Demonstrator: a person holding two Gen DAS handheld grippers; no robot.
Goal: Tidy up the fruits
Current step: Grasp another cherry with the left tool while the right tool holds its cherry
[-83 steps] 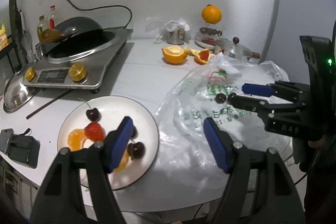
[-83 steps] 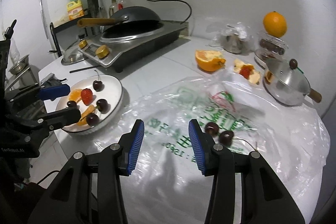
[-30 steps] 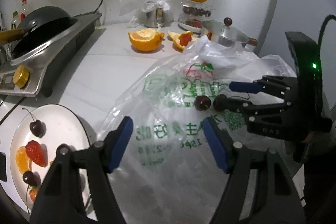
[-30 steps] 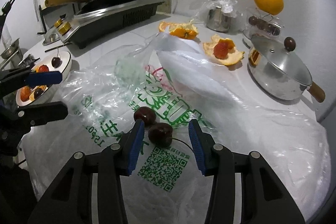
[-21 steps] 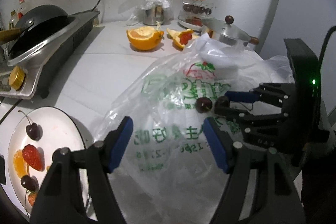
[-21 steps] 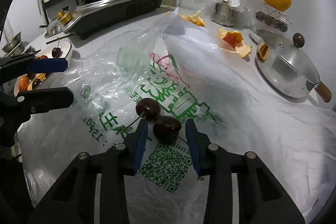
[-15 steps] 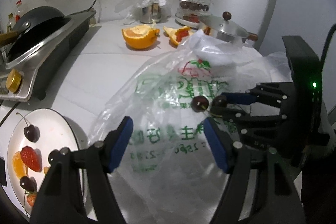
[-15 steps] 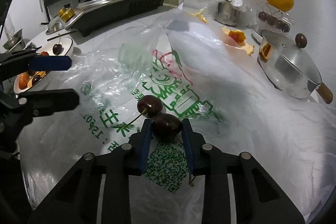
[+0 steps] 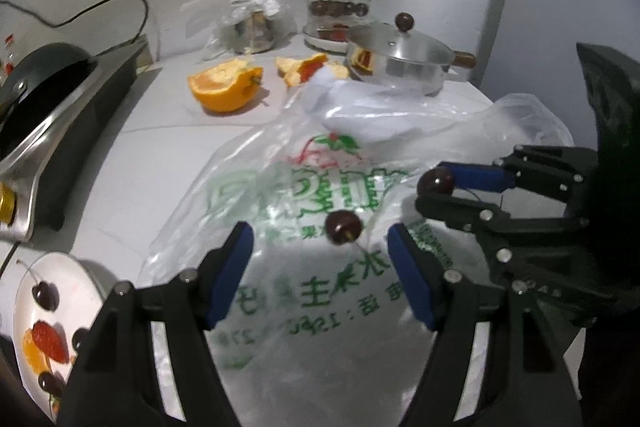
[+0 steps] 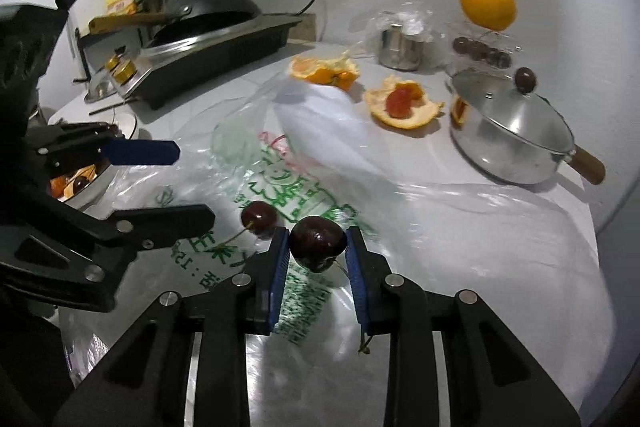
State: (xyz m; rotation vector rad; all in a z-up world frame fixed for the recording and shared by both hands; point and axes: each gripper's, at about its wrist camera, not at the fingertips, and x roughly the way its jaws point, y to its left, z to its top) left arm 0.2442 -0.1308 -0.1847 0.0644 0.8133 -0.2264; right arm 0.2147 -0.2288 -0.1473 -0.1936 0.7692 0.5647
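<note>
While the left tool point(image 9: 320, 267) hides it, the plate point(image 10: 124, 125) barely shows.

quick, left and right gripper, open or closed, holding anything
left gripper: open, nothing between its pads.
right gripper: has just closed, shut on a dark cherry, held above the plastic bag.

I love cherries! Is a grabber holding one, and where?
Yes. The right gripper pinches one cherry by its round sides. The left gripper holds nothing.
</note>
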